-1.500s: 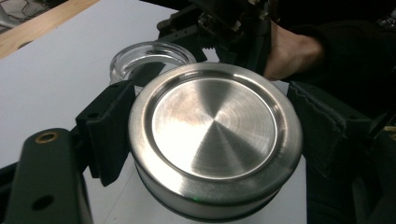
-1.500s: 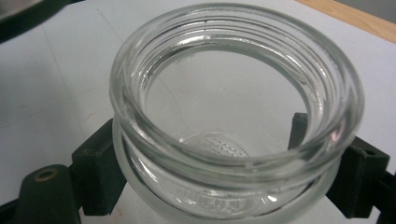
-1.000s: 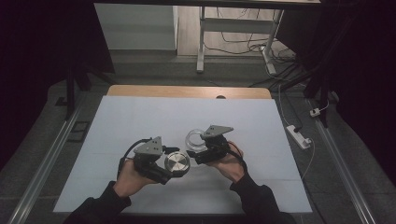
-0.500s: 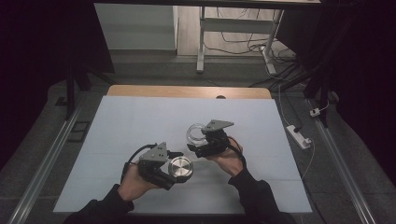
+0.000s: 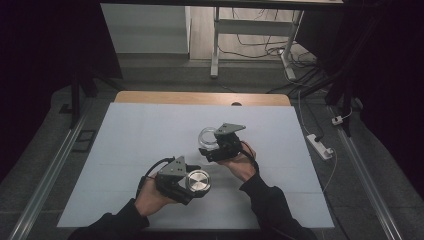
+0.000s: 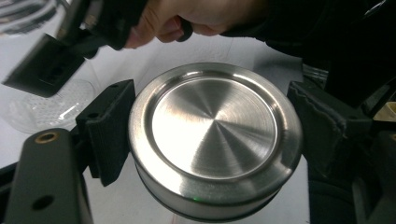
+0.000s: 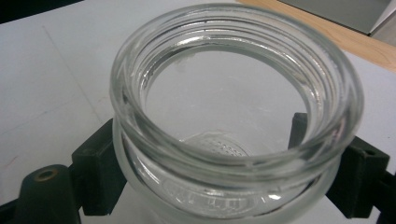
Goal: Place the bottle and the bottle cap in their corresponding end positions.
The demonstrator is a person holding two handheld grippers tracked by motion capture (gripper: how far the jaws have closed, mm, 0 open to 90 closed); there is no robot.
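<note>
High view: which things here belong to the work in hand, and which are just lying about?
In the work:
- round brushed-steel lid, clamped in the left gripper
- clear glass jar with threaded mouth, empty and open, clamped in the right gripper

Lying about:
- white power strip on the floor right of the white table
- loose cables beyond the table

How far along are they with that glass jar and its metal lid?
Done: the metal lid is off the glass jar, whose threaded mouth stands open and looks empty. In hand: the left gripper is shut on the lid, the right gripper on the jar, the two held apart above the white table. Left: probably bringing them together or setting both down; I can't tell which.
</note>
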